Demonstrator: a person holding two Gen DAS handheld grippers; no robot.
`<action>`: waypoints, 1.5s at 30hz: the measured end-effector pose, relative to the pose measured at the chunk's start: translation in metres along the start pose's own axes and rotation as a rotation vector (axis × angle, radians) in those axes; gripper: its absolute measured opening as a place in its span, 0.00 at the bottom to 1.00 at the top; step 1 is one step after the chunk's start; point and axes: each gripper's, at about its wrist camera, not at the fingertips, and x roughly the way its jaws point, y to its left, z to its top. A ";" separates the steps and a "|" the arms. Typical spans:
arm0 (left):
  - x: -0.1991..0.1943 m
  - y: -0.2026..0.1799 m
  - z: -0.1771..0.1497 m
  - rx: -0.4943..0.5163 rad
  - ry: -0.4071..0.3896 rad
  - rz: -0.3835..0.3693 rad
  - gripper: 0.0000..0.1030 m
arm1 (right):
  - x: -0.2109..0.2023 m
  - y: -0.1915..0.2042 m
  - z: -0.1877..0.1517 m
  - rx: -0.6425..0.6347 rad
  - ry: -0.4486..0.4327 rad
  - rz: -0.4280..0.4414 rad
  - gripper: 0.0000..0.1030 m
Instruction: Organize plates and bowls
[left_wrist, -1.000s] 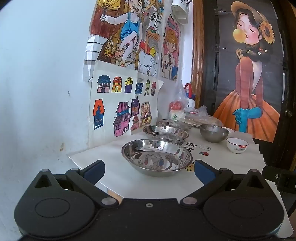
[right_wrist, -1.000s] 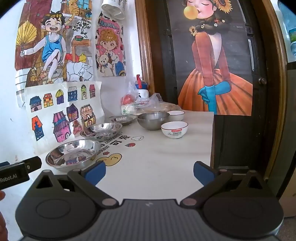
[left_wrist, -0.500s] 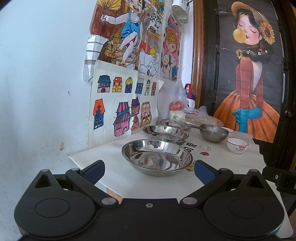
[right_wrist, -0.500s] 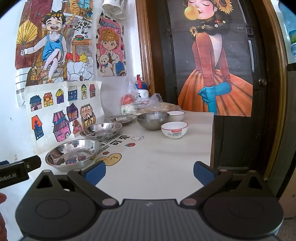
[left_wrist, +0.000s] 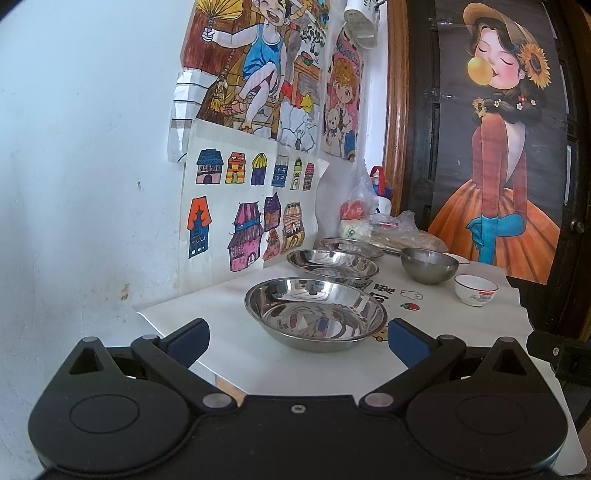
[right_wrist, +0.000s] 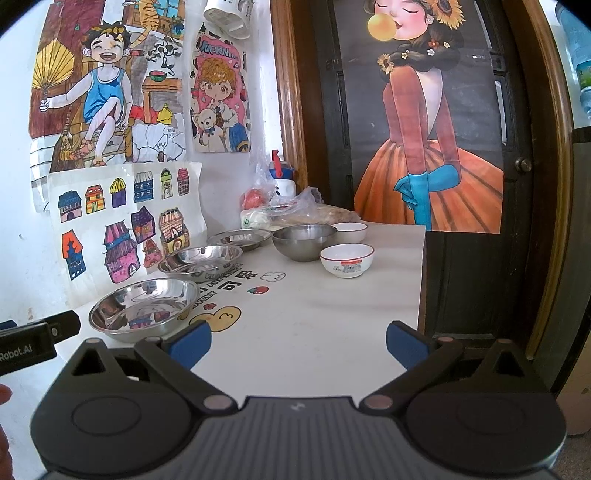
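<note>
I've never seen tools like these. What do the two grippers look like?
Both are matt black plastic with round discs, silver rivets and blue pads on two fingers. The left gripper has a black body; the right gripper has a ribbed grey one. White "Robot.AI" lettering marks the left.

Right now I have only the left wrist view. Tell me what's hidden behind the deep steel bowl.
Observer: A second white bowl, just behind the steel bowl.
Operator: Report the right gripper.
Observer: The right gripper is open and empty, over the table's near edge.
Operator: Say what lies between its fingers.
Observer: Bare table only. The nearest plate sits off to its left.
</note>
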 end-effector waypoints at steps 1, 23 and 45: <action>0.000 0.001 0.000 -0.001 0.000 0.000 0.99 | 0.000 0.000 0.000 0.001 0.001 0.000 1.00; 0.003 0.001 0.001 0.004 0.005 0.002 0.99 | 0.003 0.000 0.000 -0.004 0.004 -0.004 1.00; 0.006 -0.002 -0.002 0.008 0.013 0.006 0.99 | 0.005 0.001 0.000 -0.007 0.008 -0.005 1.00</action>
